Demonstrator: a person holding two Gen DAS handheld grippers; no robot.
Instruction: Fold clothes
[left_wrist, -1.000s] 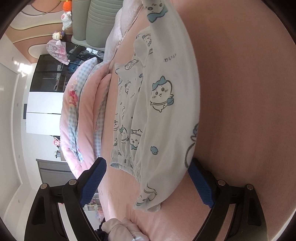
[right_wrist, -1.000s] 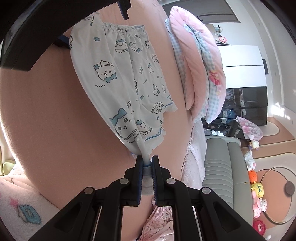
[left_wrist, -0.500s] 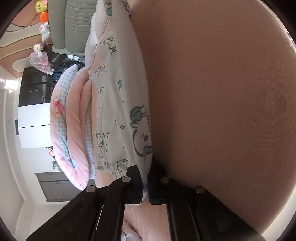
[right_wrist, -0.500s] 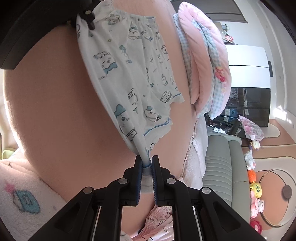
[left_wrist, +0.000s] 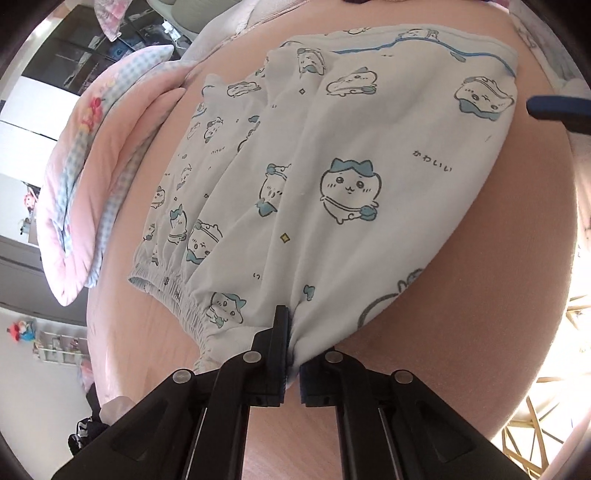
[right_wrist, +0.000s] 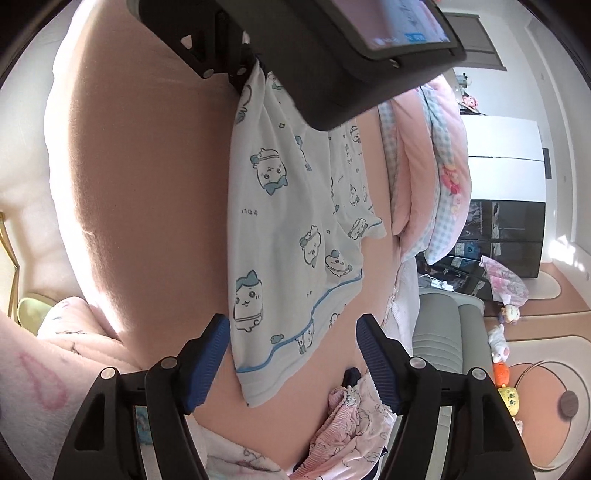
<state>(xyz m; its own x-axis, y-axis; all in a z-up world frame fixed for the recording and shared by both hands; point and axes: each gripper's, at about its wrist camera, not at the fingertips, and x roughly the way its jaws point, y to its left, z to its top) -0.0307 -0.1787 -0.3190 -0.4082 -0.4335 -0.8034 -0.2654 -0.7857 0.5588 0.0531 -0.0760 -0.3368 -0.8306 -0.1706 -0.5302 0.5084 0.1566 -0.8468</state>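
So there's a pink bed (left_wrist: 461, 314) taking up most of both views, with a rolled pink quilt (left_wrist: 92, 177) along one side. The white shorts (left_wrist: 332, 166) with the little cartoon critters lie spread on the sheet, doubled over lengthwise by the look of it. Left gripper (left_wrist: 291, 354) is pinched tight on the waistband end, cloth bunched between its fingers. Right gripper (right_wrist: 291, 354) has its fingers wide apart with nothing in them, sitting just over the blue-trimmed hem. My read: mid-fold. Whatever comes next needs the hem end gripped cleanly so the layers stay lined up. A pink garment (right_wrist: 354, 428) sits crumpled nearby.
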